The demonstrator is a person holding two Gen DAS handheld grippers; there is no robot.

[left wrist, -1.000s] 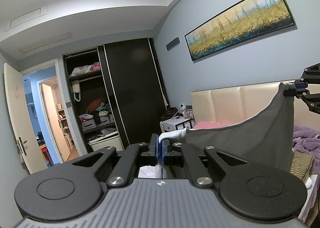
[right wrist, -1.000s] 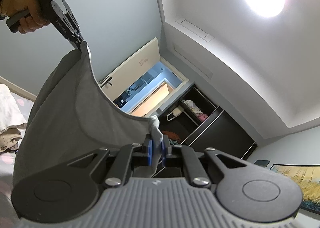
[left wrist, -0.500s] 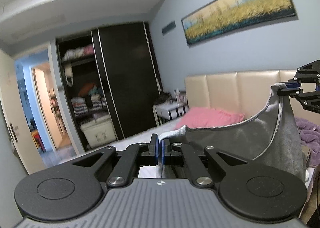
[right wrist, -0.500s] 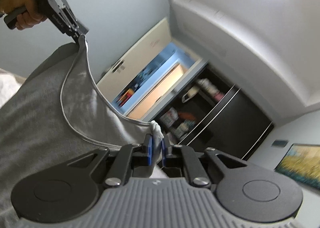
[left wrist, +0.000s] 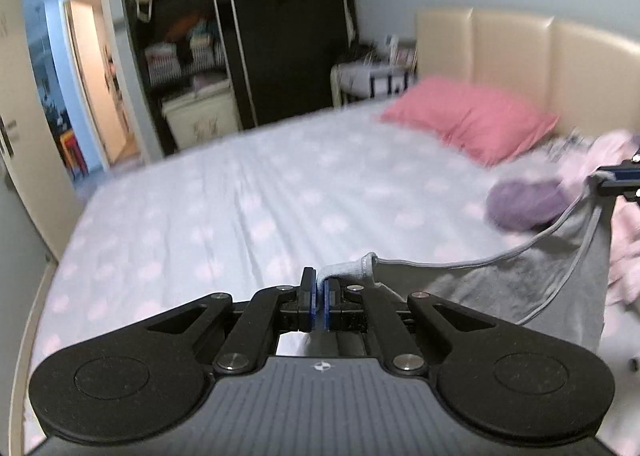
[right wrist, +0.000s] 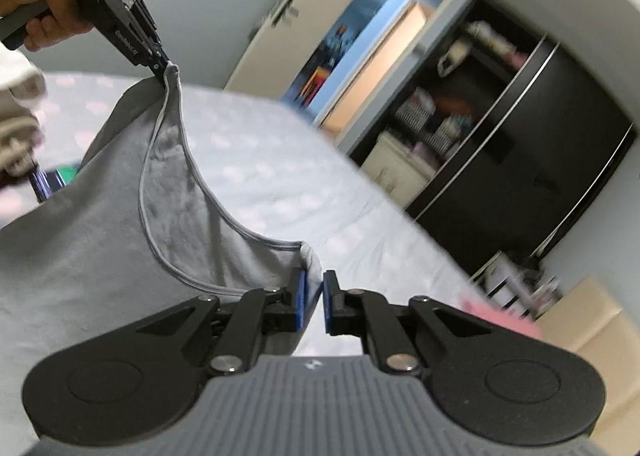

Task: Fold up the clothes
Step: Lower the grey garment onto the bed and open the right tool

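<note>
Left gripper (left wrist: pixel 319 298): its blue pads were pressed together on a pale corner of the grey garment (left wrist: pixel 560 268), low over the bed (left wrist: pixel 240 216); the right wrist view showed the same tool held by a hand (right wrist: pixel 44 12) at upper left, pinching the cloth's other corner.
Right gripper (right wrist: pixel 314 302): its blue pads stood slightly parted, with the garment's corner bunched against the left pad and over the gap; whether the cloth was truly pinched could not be told from either view.
Grey garment: it hung stretched between the two tools, a lighter piped edge sagging in a curve from one corner to the other, the body draping down toward the bedsheet.
Bed: covered in a pale blue sheet with faint pink blotches, its middle bare.
Pink pillow (left wrist: pixel 468 120): lay against the cream padded headboard (left wrist: pixel 560 60), beyond the garment.
Purple bundle (left wrist: pixel 524 202): sat on the sheet just behind the garment's raised corner, next to a heap of pale pink cloth (left wrist: pixel 624 232) at the right edge.
Small dark object with a green patch (right wrist: pixel 52 178): lay on the sheet beside the garment's far edge, too blurred to identify.
Wardrobe (left wrist: pixel 240 24): dark, one side open on shelves of folded things; an open doorway (left wrist: pixel 92 80) stood to its left.
Bedside table (left wrist: pixel 372 76): cluttered, between wardrobe and headboard.
</note>
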